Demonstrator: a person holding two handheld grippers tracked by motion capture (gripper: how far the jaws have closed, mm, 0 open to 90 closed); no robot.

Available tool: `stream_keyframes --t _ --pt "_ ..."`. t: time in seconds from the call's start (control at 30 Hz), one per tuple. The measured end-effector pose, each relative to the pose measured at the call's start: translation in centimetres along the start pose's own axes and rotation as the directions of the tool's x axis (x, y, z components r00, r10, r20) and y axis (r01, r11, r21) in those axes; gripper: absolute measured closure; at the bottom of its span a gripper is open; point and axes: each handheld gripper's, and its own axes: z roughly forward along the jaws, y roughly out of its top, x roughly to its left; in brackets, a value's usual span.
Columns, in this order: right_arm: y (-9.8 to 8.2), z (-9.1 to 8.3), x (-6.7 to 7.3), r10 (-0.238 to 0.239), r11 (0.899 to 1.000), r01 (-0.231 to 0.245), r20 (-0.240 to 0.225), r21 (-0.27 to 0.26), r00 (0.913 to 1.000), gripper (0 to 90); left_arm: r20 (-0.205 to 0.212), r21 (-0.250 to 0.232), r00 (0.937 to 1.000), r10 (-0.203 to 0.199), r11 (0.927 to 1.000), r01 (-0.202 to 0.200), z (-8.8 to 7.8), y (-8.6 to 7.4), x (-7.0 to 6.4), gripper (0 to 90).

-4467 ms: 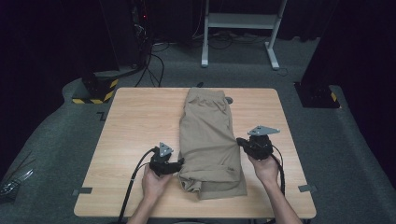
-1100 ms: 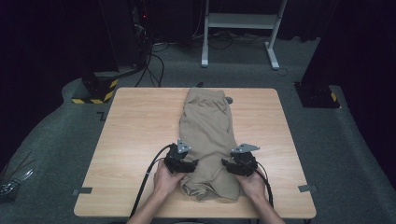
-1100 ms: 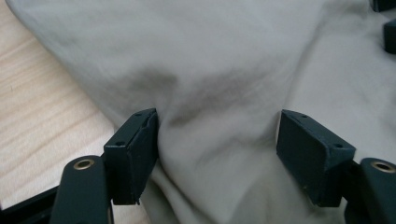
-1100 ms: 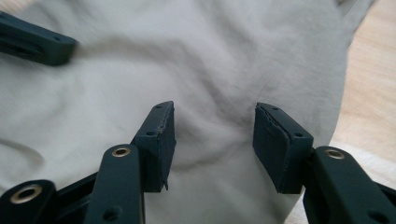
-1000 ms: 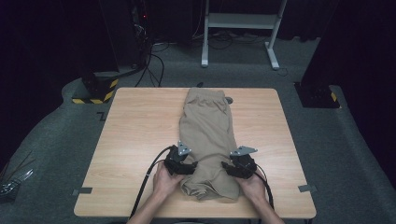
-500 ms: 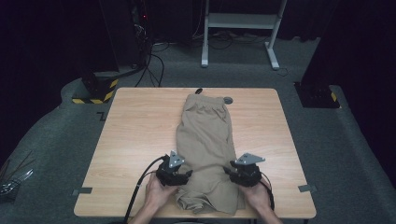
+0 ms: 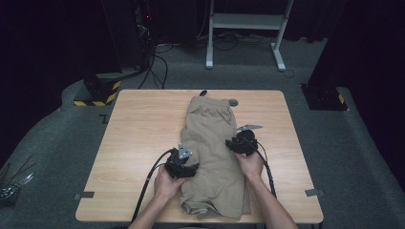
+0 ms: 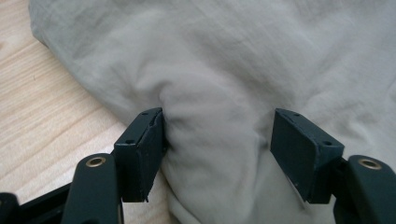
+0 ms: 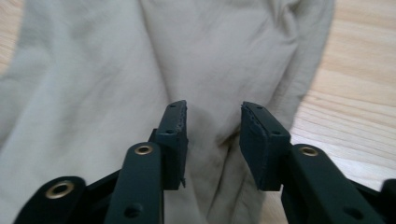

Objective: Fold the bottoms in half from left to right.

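Light wood table with rounded corners, grey tape tabs at the near corners, on grey carpet in a dark room; white desk frame behind, black-yellow striped block far left, cables on the floor. Folded khaki shorts lie lengthwise at table centre, waistband at the far edge. Left gripper at the shorts' left edge, jaws wide, a bunched fold of cloth between them touching the left pad only, not pinched. Right gripper at the shorts' right edge, jaws have just been closing, narrow gap, over a fabric crease, pads not pressing cloth.
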Motion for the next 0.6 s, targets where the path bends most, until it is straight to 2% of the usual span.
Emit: stream_keyframes --t 0.13,0.23,0.33,0.47,0.5,0.57,0.6 --pt "0.2 0.8 0.0 -0.045 0.998 0.044 0.015 0.037 0.9989 89.4 0.018 -0.008 0.9996 -0.022 0.9997 0.022 -0.2 -0.4 0.3 34.5" --pt "0.2 0.5 -0.3 -0.063 0.998 0.062 0.037 0.033 0.9973 90.0 0.010 -0.009 0.9998 -0.017 0.9998 0.017 -0.3 -0.5 0.2 34.5" --pt "0.4 -0.3 -0.8 -0.076 0.997 0.075 0.088 0.015 0.9932 90.0 0.016 -0.009 0.9996 -0.022 0.9997 0.022 -0.4 -0.6 0.1 34.5" --pt "1.1 -1.5 -2.5 -0.057 0.998 0.059 0.149 -0.010 0.9872 90.0 0.010 -0.012 0.9998 -0.019 0.9997 0.020 -0.6 -0.9 0.1 34.4" --pt "1.1 -1.4 -2.9 -0.048 0.999 0.049 0.157 0.001 0.9864 90.0 0.017 -0.010 0.9996 -0.025 0.9996 0.025 -0.6 -0.9 0.0 34.5" --pt "0.8 -0.4 -3.4 -0.048 0.997 0.038 0.153 0.064 0.9870 89.5 0.017 -0.005 0.9997 -0.019 0.9998 0.019 -0.8 -0.9 -0.1 34.4" --pt "0.5 0.0 -3.4 -0.049 0.996 0.037 0.157 0.076 0.9864 85.4 0.016 -0.002 0.9997 -0.016 0.9999 0.017 -0.8 -0.8 -0.2 34.4"
